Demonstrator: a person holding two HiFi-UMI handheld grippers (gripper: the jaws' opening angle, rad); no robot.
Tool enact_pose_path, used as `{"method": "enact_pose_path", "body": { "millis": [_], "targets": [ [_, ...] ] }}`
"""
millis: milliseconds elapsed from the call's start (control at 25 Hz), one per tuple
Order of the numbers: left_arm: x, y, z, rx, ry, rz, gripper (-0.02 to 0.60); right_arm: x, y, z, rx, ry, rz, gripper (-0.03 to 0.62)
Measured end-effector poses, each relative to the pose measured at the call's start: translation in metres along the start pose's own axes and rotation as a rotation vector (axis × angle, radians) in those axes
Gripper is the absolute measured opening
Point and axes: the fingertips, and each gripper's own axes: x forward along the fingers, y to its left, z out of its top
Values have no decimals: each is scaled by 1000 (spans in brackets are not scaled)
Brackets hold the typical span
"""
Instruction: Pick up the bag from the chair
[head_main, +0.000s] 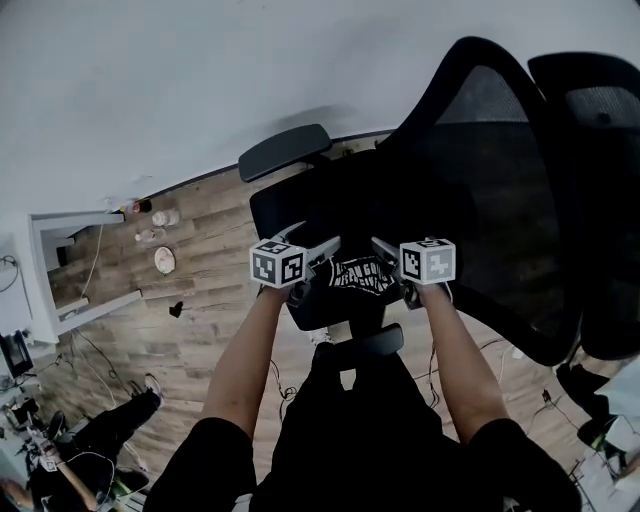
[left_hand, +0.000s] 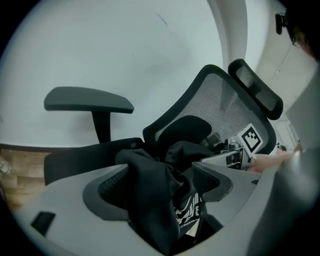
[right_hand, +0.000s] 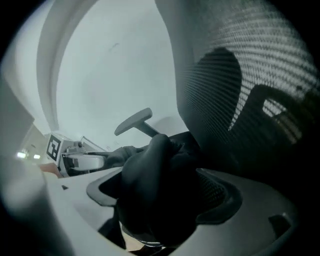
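Wood-plank floor (head_main: 200, 250) under a plain white wall (head_main: 150, 80), with a black mesh office chair (head_main: 480, 180) straight in front. On its seat, a crumpled black bag (head_main: 360, 272) with white print, lying between the 2 armrests and beside the backrest.

Left gripper (head_main: 315, 245) at the bag's left edge, jaws spread wide, a fold of black cloth standing between the pads but not pinched. Right gripper (head_main: 388, 250) at the right edge, likewise spread wide, a rounded hump of the same cloth filling the gap, unclamped. Nothing held by either.

Judging by the slack folds: thin fabric, soft and light, probably near empty, sure to sag and fold once lifted, not fragile, only mildly slippery. Best taken by a bunched ridge of cloth on each side, set deep between the pads, or by a handle once found; none visible among the folds. Worth closing on a thick fold, not on a single layer likely to slide out.

Around: far armrest (head_main: 285, 150) clear of both grippers; near armrest (head_main: 372, 345) close below the wrists and apt to catch a dangling corner on the way up. 1 more dark mesh chair back (head_main: 600, 200) just beside the first, at the right. Off to the left, white furniture (head_main: 40, 270), small round items (head_main: 163, 260) on the floor and a person's legs (head_main: 110, 425), all well apart from the seat.
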Motion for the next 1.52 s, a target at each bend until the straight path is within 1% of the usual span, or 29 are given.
{"method": "enact_pose_path", "body": {
  "millis": [40,120,200,240,280,400,440,480,520,600,680,800,960,1200,1520],
  "targets": [
    [7,0,-3,-18,21,-23,392,6,-3,-3,35,31,23,405],
    [18,2,-13,-34,66,-42,391,14,-4,-6,81,78,64,405],
    [23,2,-21,-30,86,-45,388,19,-3,-7,99,102,79,402],
    [23,2,-22,-22,84,-40,369,20,-3,-7,97,104,79,378],
    [23,2,-22,-9,76,-29,279,20,-3,-7,89,100,74,303],
    [22,-4,-19,65,54,-2,173,17,-2,-9,52,67,61,155],
    [22,-8,-18,98,46,4,144,16,0,-10,39,46,63,121],
    [22,-13,-16,133,37,11,110,13,2,-10,20,21,63,99],
    [21,-19,-14,169,26,18,90,10,4,-10,-10,-5,59,84],
    [17,-33,-12,231,-2,24,68,0,6,-12,-82,-52,40,72],
    [8,-47,-8,269,-51,21,59,-12,11,-11,-134,-99,27,64],
    [-11,-63,0,304,-120,13,52,-23,22,-5,-194,-161,24,55],
    [-30,-80,0,334,-155,4,48,-40,37,-5,-291,-212,22,48],
    [-67,-114,13,402,-221,-47,43,-77,63,7,-321,-302,51,41],
    [-139,-175,68,510,-410,-61,43,-160,117,55,-412,-507,50,41]
  ]
}}
